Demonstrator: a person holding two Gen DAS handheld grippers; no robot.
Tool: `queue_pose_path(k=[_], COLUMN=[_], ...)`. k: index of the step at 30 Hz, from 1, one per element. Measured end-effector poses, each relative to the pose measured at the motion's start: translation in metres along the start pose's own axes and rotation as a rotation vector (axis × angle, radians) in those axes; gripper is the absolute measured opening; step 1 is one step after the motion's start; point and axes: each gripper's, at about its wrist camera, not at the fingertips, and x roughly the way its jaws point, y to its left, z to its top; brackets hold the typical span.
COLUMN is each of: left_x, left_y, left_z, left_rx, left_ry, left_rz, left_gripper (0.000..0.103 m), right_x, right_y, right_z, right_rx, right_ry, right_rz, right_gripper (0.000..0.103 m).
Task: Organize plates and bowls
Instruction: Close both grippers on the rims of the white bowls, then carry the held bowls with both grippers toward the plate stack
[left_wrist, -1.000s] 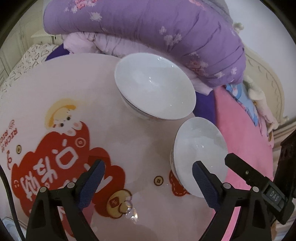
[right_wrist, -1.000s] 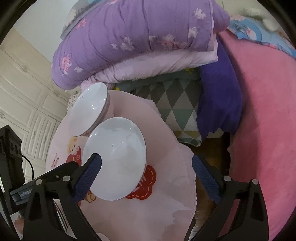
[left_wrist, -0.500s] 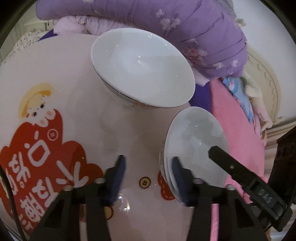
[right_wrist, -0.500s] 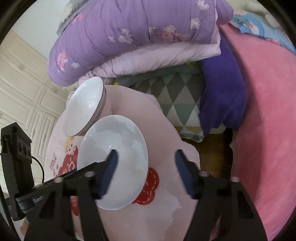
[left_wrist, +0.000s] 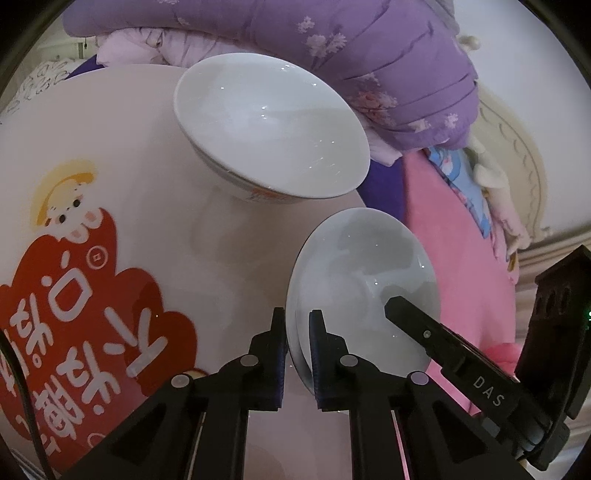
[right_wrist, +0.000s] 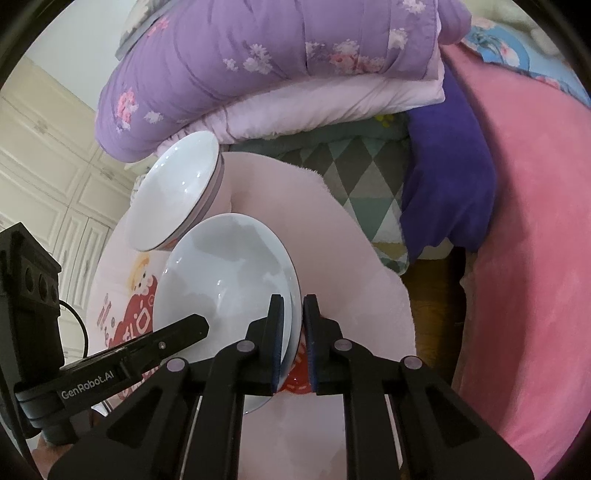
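Note:
A small white bowl (left_wrist: 362, 273) stands on a pink round table (left_wrist: 129, 147); it also shows in the right wrist view (right_wrist: 225, 266). My left gripper (left_wrist: 297, 332) is shut on its left rim. My right gripper (right_wrist: 293, 317) is shut on its opposite rim. A larger white bowl (left_wrist: 269, 122) with a red pattern on its outside stands just behind, and shows in the right wrist view (right_wrist: 177, 195) too. The two bowls stand close together; I cannot tell whether they touch.
The table bears a red cartoon print (left_wrist: 74, 295). Folded purple and lilac quilts (right_wrist: 277, 62) are piled behind the table. A pink blanket (right_wrist: 535, 240) lies on the right, a grey and green diamond-pattern cloth (right_wrist: 362, 177) beside the table, cream cupboard doors (right_wrist: 44, 166) on the left.
Both grippers were open either side of the small bowl; they moved in and closed on its opposite rims.

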Motion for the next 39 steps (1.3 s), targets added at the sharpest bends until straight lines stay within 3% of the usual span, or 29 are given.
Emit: queue_pose_path(k=[22, 33, 39], left_x=[-0.075, -0.150, -0.178], left_y=[0.016, 0.019, 0.023], left_z=[-0.041, -0.089, -0.117], left_rx=[0.040, 0.099, 0.120], left_ry=[-0.047, -0.081, -0.059], left_rz=[0.001, 0.012, 0.006], left_gripper=[0.008, 0.008, 0.008], right_x=[-0.032, -0.071, -0.083], right_y=[0.049, 0.082, 0.090], right_z=[-0.030, -0.057, -0.080], right_rx=[-0.051, -0.102, -0.127], right_ry=[-0.031, -0.046, -0.041], right_rz=[0.013, 0.028, 0.029], right_gripper=[0.011, 0.011, 0.011])
